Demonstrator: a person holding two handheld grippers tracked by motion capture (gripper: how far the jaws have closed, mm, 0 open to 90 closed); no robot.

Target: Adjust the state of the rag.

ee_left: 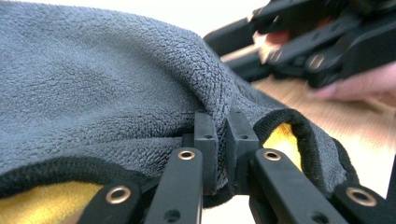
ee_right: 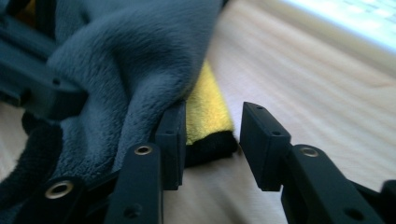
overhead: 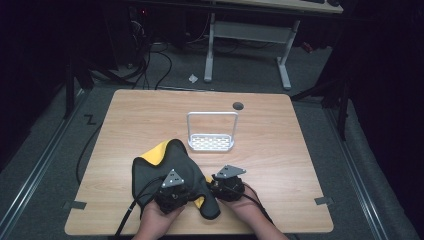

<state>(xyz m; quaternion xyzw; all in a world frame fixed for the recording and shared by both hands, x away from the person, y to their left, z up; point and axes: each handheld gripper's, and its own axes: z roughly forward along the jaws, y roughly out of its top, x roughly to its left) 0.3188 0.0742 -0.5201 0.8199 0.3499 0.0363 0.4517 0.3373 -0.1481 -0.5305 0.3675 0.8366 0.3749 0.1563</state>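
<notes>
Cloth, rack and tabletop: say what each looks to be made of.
Cloth: likely microfibre or terry, grey on one face and yellow on the other with a black stitched edge; the looped nap shows in the left gripper view.
Rack: white, probably coated metal or plastic; thin bent frame and perforated base.
Tabletop: matte wood-grain surface, probably laminate.

The soft fleece cloth (overhead: 165, 167) is dark grey on one face and bright yellow on the other with a black stitched hem, lying on the pale wood-grain bench (overhead: 280, 150) near a white perforated metal rack (overhead: 211, 142), between two black grippers.
</notes>
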